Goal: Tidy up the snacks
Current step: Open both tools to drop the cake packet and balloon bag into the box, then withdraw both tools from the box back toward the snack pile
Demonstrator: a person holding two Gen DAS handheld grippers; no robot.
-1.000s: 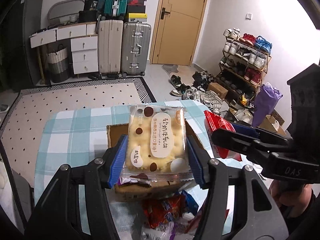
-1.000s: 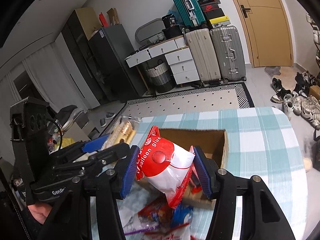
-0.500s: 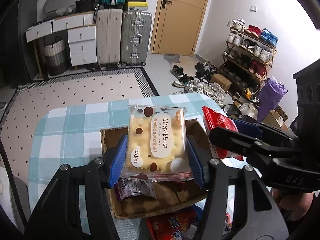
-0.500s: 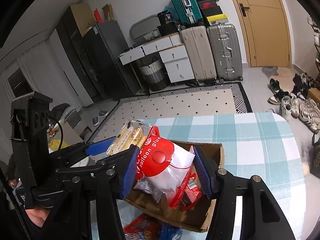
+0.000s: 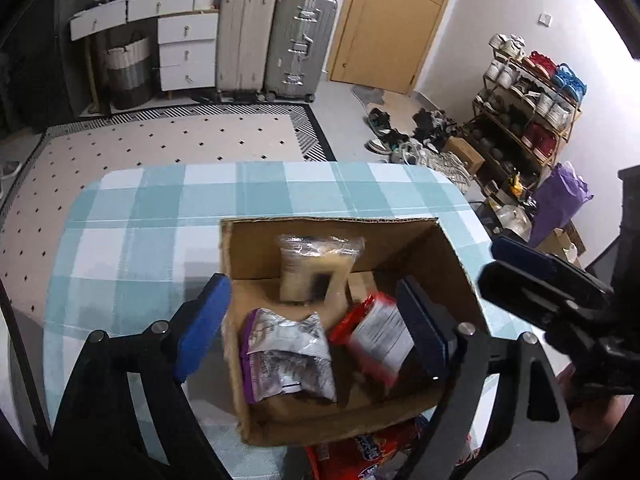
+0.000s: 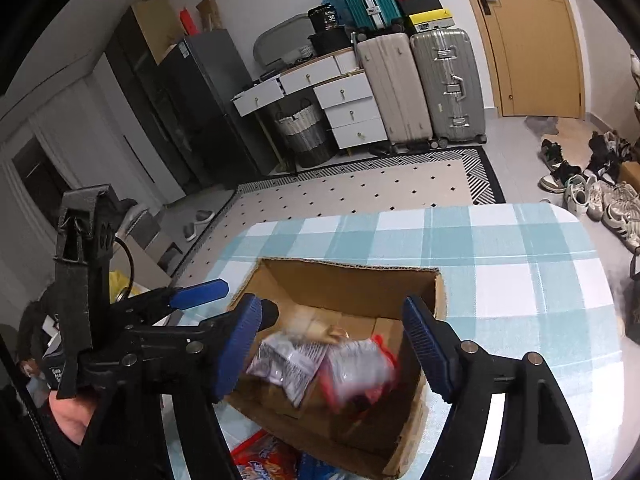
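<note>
An open cardboard box (image 5: 328, 222) (image 6: 348, 266) stands on the teal checked table. Inside lie a yellow cracker packet (image 5: 316, 268) (image 6: 316, 326), a purple packet (image 5: 286, 354) (image 6: 288, 360) and a red-and-white packet (image 5: 376, 336) (image 6: 356, 368), the last blurred with motion. My left gripper (image 5: 312, 324) hovers over the box, its jaws opening, pads touching nothing. My right gripper (image 6: 332, 344) hangs over the box too, jaws opening with the red-and-white packet loose below them. Each gripper shows beside the other: the right gripper (image 5: 504, 268) and the left gripper (image 6: 236, 304).
Red snack packets (image 5: 360, 456) (image 6: 264, 456) lie on the table (image 5: 160, 216) in front of the box. Beyond the table are a patterned rug (image 5: 180, 140), suitcases (image 6: 420, 88), drawers and a shoe rack (image 5: 528, 96). A hand (image 6: 72, 420) holds the left gripper.
Both grippers came down over the box and opened. The cracker packet left the left gripper and the red-and-white packet left the right; both now lie in the box.
</note>
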